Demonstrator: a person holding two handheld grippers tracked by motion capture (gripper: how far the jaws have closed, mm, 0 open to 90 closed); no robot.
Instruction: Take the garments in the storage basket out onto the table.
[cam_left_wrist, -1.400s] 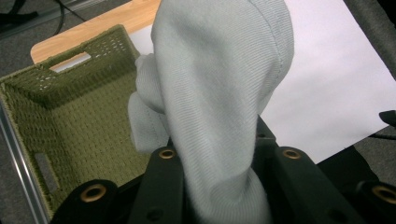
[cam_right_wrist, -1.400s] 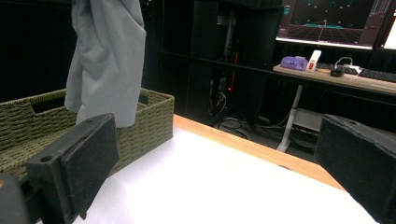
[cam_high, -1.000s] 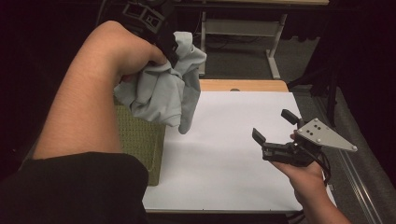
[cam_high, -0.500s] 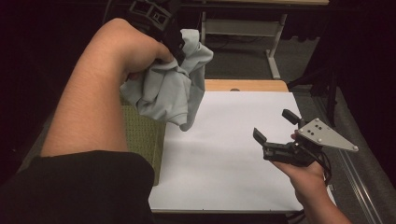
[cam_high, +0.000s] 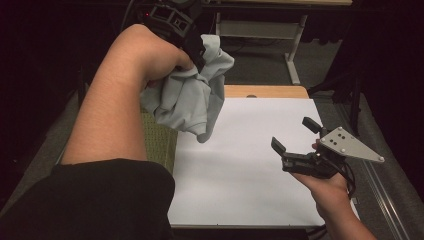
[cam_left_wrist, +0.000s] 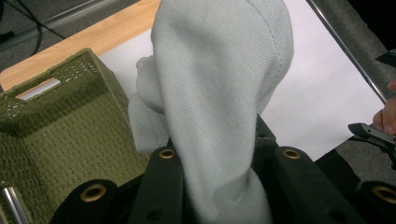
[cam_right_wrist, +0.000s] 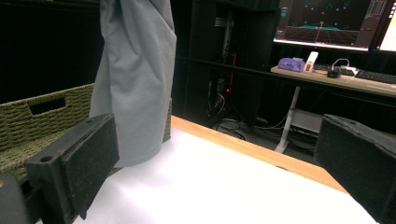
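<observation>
Clearly soft and light, the grey garment (cam_high: 187, 97) hangs bunched from the left gripper (cam_high: 196, 47), clamped on a fold, above the table's (cam_high: 250, 165) left edge beside the green basket (cam_left_wrist: 56, 135). A hem or corner offers the right gripper (cam_high: 295, 135), jaws apart, the better hold.

Dark room, grey floor (cam_high: 260, 55), a lit monitor (cam_right_wrist: 329, 21) on a desk (cam_right_wrist: 336, 79) behind the wooden table (cam_high: 265, 91).

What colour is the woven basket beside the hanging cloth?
Olive green, in a woven texture; the basket shows best in the left gripper view.
</observation>
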